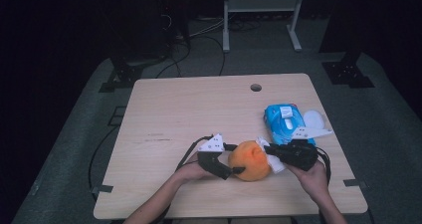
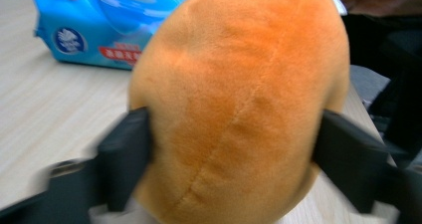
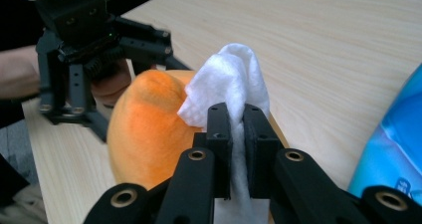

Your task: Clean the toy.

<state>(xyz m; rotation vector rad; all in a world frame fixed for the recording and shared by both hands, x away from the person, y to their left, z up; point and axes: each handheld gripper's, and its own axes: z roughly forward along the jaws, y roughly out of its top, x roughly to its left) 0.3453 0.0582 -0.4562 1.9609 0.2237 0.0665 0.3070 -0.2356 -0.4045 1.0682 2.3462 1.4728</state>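
Wiping looks to be the job, and it seems only just started. Nearest the table's front edge, the orange plush toy (image 1: 250, 160) is squeezed at its sides by the left gripper (image 1: 234, 170), jaws pressed into the fur on both flanks, so it's pinned down on the wooden table (image 1: 174, 109). Right beside it, a white wet wipe (image 3: 234, 74) is pinched tight between the closed jaws of the right gripper (image 3: 238, 122), and the bunched end is touching the toy's top. So the wipe is already pulled and the toy is steadied; the actual rubbing over the fur probably remains, though no dirt can be made out. Farther back, the blue wipes pack (image 1: 286, 122) is left with its lid flipped open, probably still to be shut.
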